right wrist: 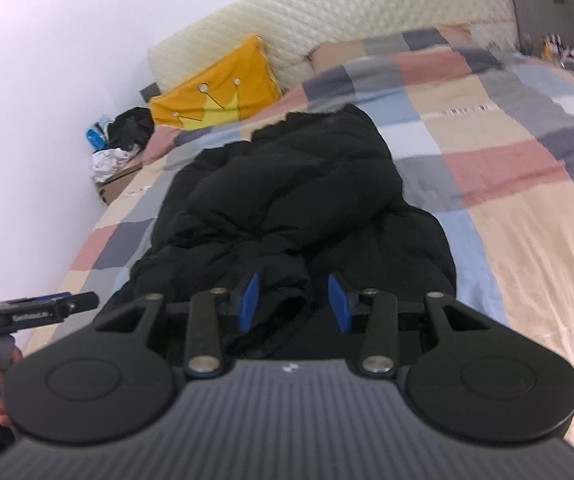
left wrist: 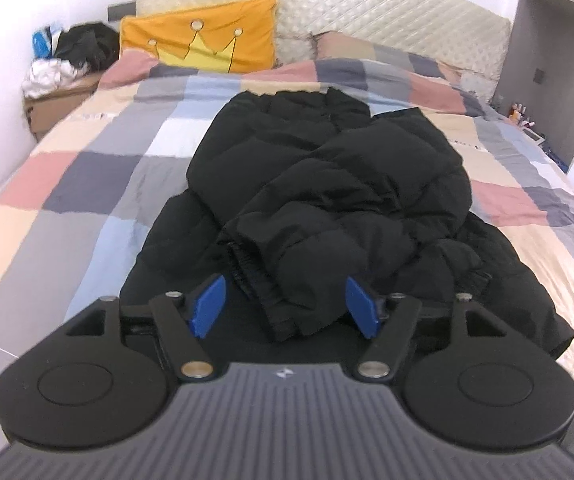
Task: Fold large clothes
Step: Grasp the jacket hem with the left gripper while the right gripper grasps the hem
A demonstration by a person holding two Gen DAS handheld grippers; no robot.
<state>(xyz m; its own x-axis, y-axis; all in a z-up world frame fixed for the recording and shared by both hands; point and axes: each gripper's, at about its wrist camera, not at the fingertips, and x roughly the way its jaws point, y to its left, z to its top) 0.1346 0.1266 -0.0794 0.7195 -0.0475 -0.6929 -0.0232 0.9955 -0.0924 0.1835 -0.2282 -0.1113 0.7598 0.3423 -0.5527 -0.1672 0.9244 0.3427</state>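
Observation:
A black puffer jacket [left wrist: 327, 184] lies lengthwise on the checked bed cover [left wrist: 87, 184], its sleeves folded in over the body. It also shows in the right wrist view [right wrist: 299, 184]. My left gripper [left wrist: 285, 306] is open, its blue pads either side of a sleeve cuff [left wrist: 283, 312] at the jacket's near end. My right gripper [right wrist: 295, 302] is open, with a sleeve cuff [right wrist: 283, 300] lying between its pads. The left gripper also shows at the left edge of the right wrist view [right wrist: 47, 306], held in a hand.
An orange crown pillow [left wrist: 203, 40] leans on the quilted cream headboard [left wrist: 387, 12]. A cardboard box with a pile of clothes [left wrist: 71, 60] stands left of the bed by the white wall. A grey cabinet [left wrist: 559, 60] and small items stand at the right.

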